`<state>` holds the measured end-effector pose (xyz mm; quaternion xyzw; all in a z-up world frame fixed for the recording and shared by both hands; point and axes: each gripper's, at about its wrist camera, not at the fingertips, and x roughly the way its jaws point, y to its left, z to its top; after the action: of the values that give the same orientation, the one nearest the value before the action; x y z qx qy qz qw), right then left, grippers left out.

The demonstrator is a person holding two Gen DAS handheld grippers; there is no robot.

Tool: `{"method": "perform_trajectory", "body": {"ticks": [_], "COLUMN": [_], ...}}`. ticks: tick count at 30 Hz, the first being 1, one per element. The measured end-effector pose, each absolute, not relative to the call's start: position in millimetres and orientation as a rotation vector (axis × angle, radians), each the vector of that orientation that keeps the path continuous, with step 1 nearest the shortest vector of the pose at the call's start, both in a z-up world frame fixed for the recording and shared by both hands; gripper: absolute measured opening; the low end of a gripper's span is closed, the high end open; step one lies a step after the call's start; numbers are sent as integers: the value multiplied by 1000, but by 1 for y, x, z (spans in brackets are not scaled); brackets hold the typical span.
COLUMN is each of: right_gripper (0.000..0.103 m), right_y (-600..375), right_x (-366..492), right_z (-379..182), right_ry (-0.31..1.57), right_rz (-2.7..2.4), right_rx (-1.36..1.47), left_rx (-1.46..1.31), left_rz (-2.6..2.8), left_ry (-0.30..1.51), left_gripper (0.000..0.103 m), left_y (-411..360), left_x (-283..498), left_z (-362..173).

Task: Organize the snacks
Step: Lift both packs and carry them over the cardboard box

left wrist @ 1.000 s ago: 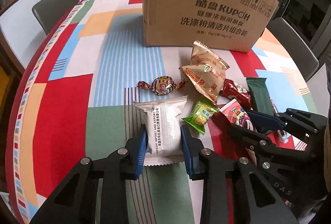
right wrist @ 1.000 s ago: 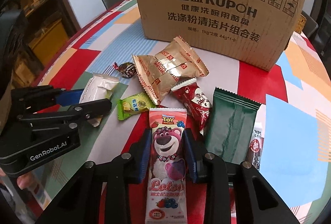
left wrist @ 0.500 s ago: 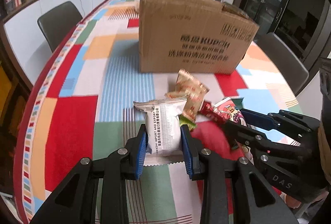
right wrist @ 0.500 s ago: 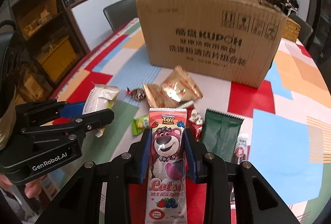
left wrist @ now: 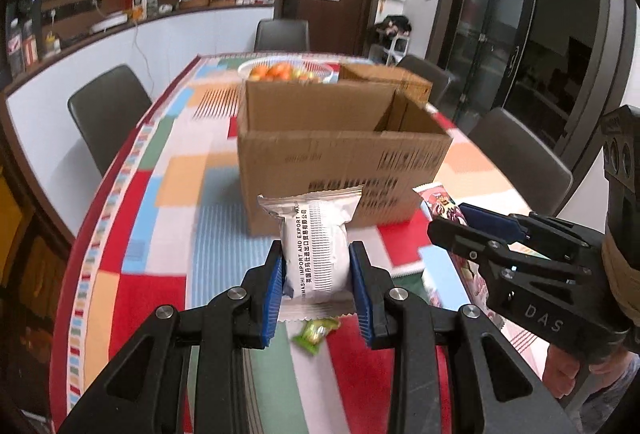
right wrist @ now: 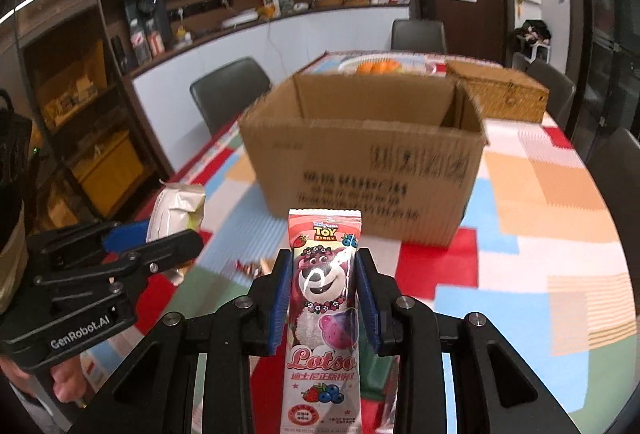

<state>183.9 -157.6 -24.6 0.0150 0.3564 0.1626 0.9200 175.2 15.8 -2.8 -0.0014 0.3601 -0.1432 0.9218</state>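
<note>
Up above the patchwork tablecloth (left wrist: 132, 286), the left wrist view showed the left gripper (left wrist: 316, 274) clamped on a white snack packet (left wrist: 316, 246), its blue pads (left wrist: 274, 298) pressing the packet's two sides while the crimped ends stuck out above and below. Beyond the packet stood an open cardboard box (left wrist: 340, 169), its top flaps out of the way and its inside visible. A small green candy (left wrist: 314, 332) lay on the cloth below the held packet. At the right edge the right gripper (left wrist: 452, 218) appeared side-on, with a pink wrapper end showing between its fingers.

Seen from the right wrist, the right gripper (right wrist: 322, 282) was closed on a pink Lotso bar (right wrist: 322, 298), squeezed at its middle and standing lengthwise between the pads, lifted clear of the cloth. The same box (right wrist: 360, 161) sat ahead, near but not touched. A wicker basket (right wrist: 500, 93) and a bowl of oranges (right wrist: 376, 67) lay behind it. At left, the left gripper (right wrist: 168, 230) held the white packet (right wrist: 178, 205).
</note>
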Motion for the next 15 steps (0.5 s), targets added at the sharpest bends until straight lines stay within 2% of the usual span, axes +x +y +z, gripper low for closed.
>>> {"method": "perform_trajectory", "body": {"ticks": [7, 15], "right_gripper": [33, 33], "right_y": [-168, -168], "right_x": [198, 233], "right_z": [14, 34], "right_ry": [619, 605], "right_rz": [299, 299], "right_rx": [30, 16], "left_rx": [10, 11], "left_rz": [-295, -306], "left_ry": [666, 660], "left_gripper": [32, 32], "left_y": [8, 7], "left_x": [195, 228], "left_z": [25, 39]}}
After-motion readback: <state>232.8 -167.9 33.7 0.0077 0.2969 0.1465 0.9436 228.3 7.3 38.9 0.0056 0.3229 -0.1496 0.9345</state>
